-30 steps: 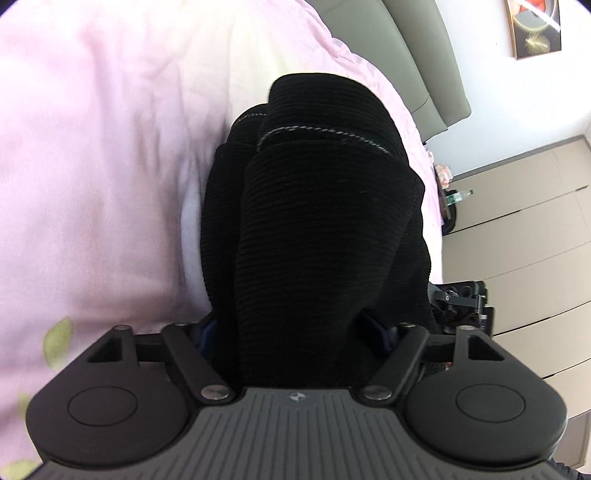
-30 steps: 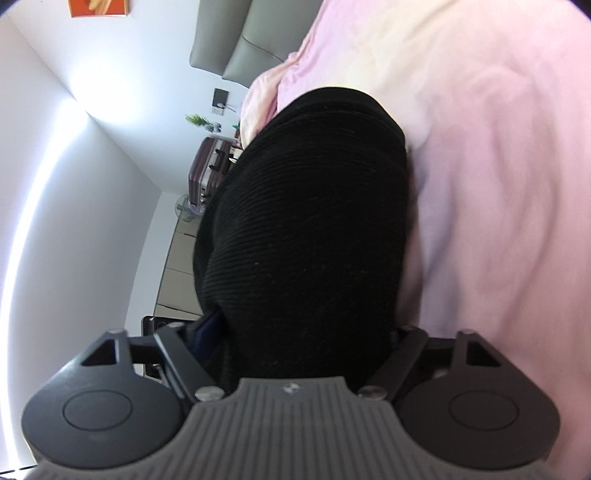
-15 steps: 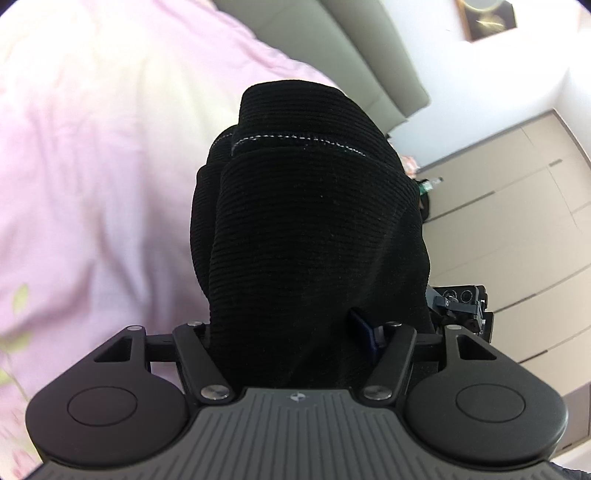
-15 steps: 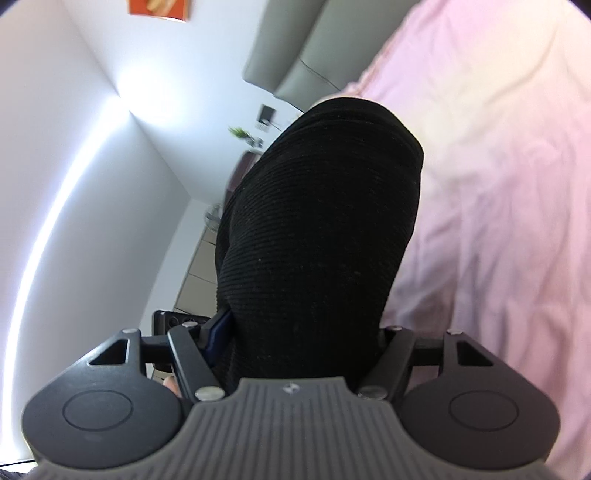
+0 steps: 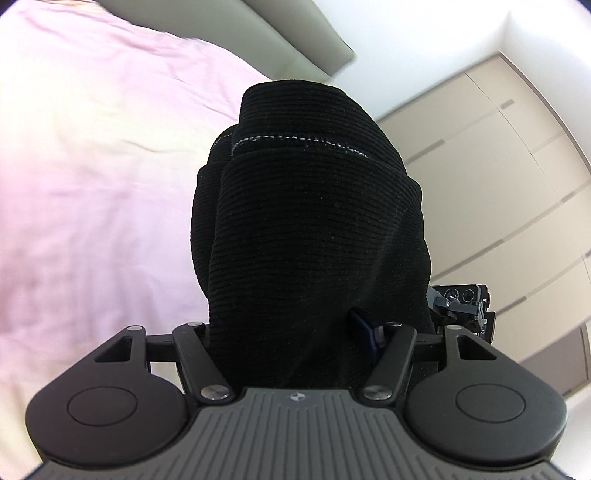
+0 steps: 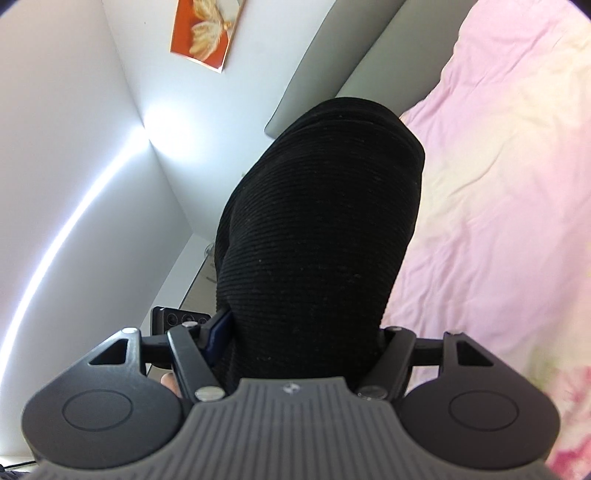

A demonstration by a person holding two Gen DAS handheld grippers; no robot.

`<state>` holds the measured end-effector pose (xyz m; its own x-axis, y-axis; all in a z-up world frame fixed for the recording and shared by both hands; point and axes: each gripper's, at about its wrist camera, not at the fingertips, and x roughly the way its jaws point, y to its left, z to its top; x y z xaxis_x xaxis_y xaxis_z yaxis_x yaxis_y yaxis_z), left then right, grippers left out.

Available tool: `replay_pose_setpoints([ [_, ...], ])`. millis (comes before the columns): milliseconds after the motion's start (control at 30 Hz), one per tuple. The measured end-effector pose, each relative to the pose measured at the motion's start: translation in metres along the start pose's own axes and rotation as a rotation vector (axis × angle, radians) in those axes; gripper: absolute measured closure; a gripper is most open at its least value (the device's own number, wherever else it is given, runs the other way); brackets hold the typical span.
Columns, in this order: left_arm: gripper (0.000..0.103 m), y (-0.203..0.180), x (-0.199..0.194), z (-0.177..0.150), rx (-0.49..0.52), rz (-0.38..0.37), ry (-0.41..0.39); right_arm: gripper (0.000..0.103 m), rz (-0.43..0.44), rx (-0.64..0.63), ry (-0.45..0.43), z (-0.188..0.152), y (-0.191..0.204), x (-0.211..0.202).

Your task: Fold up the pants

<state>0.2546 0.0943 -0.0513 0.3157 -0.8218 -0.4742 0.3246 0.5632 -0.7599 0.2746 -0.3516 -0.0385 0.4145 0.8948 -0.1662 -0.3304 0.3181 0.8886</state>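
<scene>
The black ribbed pants are bunched in a thick fold with a pale stitched seam across the top. They fill the space between the jaws of my left gripper, which is shut on them; one blue pad shows at the right side. The right wrist view shows the same black bundle clamped in my right gripper, with a blue pad pressed against its left side. Both fingertip pairs are hidden by cloth. The pants hang above the pink bedsheet.
The pink sheet spreads under both grippers, with a grey padded headboard beyond it. Beige wardrobe doors stand to the right. An orange picture hangs on the white wall. Part of the other gripper shows beside the bundle.
Both grippers have risen with the pants, so the bed lies farther below and more wall, headboard and wardrobe show. The jaws have narrowed slightly on the bundle.
</scene>
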Motion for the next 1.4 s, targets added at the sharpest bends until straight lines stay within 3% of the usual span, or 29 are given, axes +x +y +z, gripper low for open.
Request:
replay_pose_setpoints([
  [200, 0.029, -0.040, 0.067, -0.004, 0.025, -0.057, 0.075, 0.039, -0.070, 0.008, -0.074, -0.003, -0.003, -0.078],
  [400, 0.029, -0.060, 0.139, 0.003, 0.022, -0.079, 0.150, 0.039, -0.112, 0.062, -0.149, -0.009, -0.033, -0.142],
  [667, 0.029, -0.042, 0.226, 0.006, -0.012, -0.041, 0.255, 0.038, -0.146, 0.188, -0.198, -0.015, -0.113, -0.199],
  [767, 0.029, -0.030, 0.262, 0.015, -0.042, -0.009, 0.279, 0.038, -0.159, 0.230, -0.202, -0.015, -0.145, -0.197],
  [933, 0.029, 0.015, 0.293, 0.015, -0.086, 0.020, 0.303, 0.037, -0.159, 0.281, -0.201, -0.016, -0.204, -0.189],
  [1067, 0.018, 0.041, 0.316, 0.009, -0.110, -0.023, 0.342, 0.030, -0.142, 0.300, -0.165, -0.025, -0.248, -0.192],
  [1167, 0.015, 0.052, 0.332, 0.001, -0.123, -0.056, 0.364, 0.031, -0.187, 0.283, -0.104, -0.032, -0.268, -0.204],
  [1267, 0.013, 0.049, 0.335, 0.001, -0.108, -0.052, 0.352, 0.032, -0.203, 0.296, -0.102, -0.046, -0.266, -0.219],
  [1400, 0.017, 0.029, 0.319, 0.006, -0.034, -0.021, 0.349, 0.032, -0.294, 0.254, -0.117, -0.068, -0.237, -0.236],
])
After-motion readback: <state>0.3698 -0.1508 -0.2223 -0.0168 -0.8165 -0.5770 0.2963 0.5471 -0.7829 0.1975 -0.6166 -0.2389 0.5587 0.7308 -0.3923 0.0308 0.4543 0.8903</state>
